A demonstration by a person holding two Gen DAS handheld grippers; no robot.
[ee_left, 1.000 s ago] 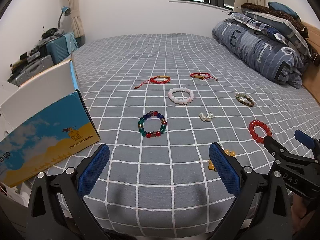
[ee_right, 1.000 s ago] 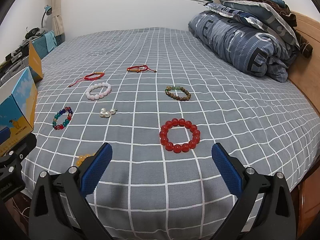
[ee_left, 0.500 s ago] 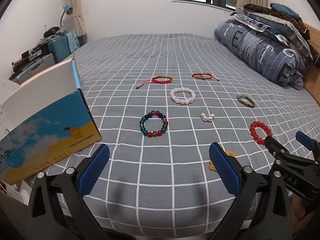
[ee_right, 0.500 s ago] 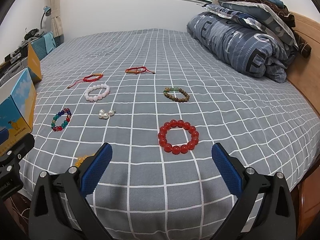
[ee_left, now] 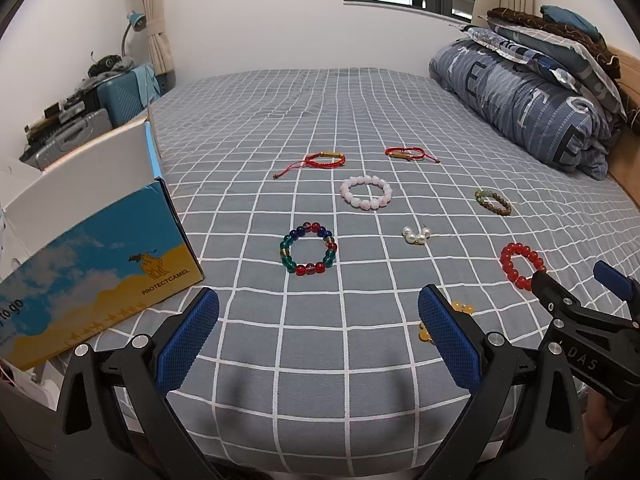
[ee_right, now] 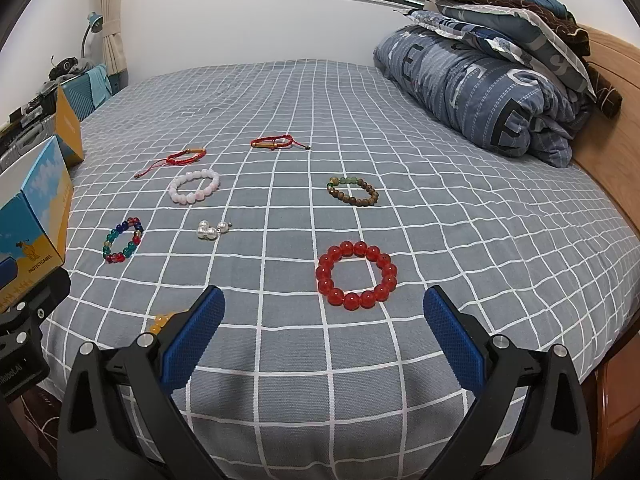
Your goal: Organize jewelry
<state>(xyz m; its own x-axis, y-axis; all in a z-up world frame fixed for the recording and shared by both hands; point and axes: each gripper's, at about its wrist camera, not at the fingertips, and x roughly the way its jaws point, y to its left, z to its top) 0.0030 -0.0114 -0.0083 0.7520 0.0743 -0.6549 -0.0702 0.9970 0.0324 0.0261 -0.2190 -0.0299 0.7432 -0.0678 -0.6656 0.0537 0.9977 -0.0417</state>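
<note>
Both the left gripper [ee_left: 318, 334] and the right gripper [ee_right: 324, 332] hover with jaws spread wide and empty over the near edge of the bed [ee_right: 440, 208], apparently lined up to pick from bracelets laid out well apart, the red bead bracelet [ee_right: 356, 275] nearest the right, the open box [ee_left: 96, 256] waiting at left.

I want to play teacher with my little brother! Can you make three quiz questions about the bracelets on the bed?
1. True or false: the left gripper holds the multicoloured bracelet.
2. Which lies straight ahead of the open right gripper? A) pink bracelet B) red bead bracelet C) brown bead bracelet
3. How many red cord bracelets are there?

Key: 1 false, it is open and empty. 2 B. 3 two; the other lies to the right.
</note>
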